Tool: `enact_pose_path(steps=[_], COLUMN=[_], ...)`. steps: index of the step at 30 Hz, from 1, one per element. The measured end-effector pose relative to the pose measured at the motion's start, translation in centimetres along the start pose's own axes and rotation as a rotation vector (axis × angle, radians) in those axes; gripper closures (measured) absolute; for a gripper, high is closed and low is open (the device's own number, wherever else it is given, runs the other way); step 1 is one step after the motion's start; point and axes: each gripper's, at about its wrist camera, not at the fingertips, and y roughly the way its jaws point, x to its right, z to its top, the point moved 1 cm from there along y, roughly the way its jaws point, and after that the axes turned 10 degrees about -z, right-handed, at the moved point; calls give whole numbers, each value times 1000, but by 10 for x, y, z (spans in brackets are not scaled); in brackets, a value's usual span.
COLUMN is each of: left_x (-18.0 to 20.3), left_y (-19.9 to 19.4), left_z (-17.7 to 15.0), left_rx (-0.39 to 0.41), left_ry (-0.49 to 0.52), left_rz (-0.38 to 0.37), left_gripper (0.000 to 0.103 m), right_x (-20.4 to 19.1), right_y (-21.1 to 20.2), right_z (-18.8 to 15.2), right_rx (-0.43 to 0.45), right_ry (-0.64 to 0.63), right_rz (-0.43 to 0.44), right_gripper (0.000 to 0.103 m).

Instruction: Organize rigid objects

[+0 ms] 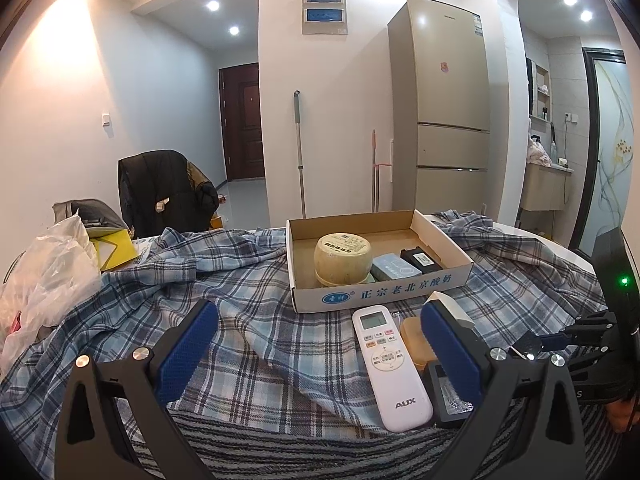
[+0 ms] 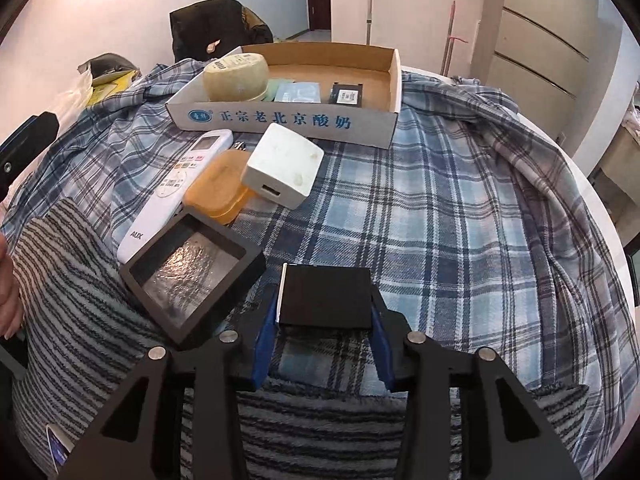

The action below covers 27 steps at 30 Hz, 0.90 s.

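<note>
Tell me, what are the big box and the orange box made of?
The big box looks like cardboard: brown matte inside, white printed outside, folded walls. The orange box seems to be plastic: smooth, slightly see-through, with rounded moulded corners, though that is only a guess from its look.

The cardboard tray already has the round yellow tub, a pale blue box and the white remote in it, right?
Not quite. The white remote lies on the plaid cloth in front of the cardboard tray, as the left wrist view shows. The round yellow tub and pale blue box are inside.
</note>
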Motion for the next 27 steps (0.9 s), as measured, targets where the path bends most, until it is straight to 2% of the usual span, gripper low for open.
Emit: enact_pose_path(steps=[6, 10, 13, 14, 16, 18, 20, 21, 23, 26, 27], left_x=[-1, -2, -7, -12, -17, -21, -21, -20, -17, -12, -10], left_y=[3, 9, 27, 33, 39, 44, 50, 56, 69, 85, 89], left_z=[-2, -3, 0, 0, -1, 0, 2, 2, 0, -8, -11], left_rx=[-24, -60, -157, -188, -225, -270, -306, -347, -415, -508, -529], left_ry=[0, -10, -32, -68, -125, -175, -207, -220, -248, -305, -309], left_rz=[-11, -41, -42, -36, -83, -119, -149, -153, -198, -267, -268], left_gripper=[0, 0, 1, 7, 15, 18, 31, 33, 45, 45, 45], right_x=[14, 10, 5, 5, 4, 4, 3, 3, 3, 2, 2], right_y=[-5, -2, 4, 4, 4, 4, 6, 8, 8, 9, 9], right_z=[3, 4, 4, 3, 3, 2, 2, 2, 2, 2, 2], right_rx=[38, 29, 9, 11, 9, 5, -5, -10, -11, -11, -11], right_ry=[70, 50, 22, 19, 21, 25, 19, 17, 18, 19, 18], right_rz=[-34, -70, -79, -81, -78, -73, -67, -64, -62, -63, -63], right_gripper=[63, 63, 63, 63, 63, 63, 63, 63, 63, 63, 63])
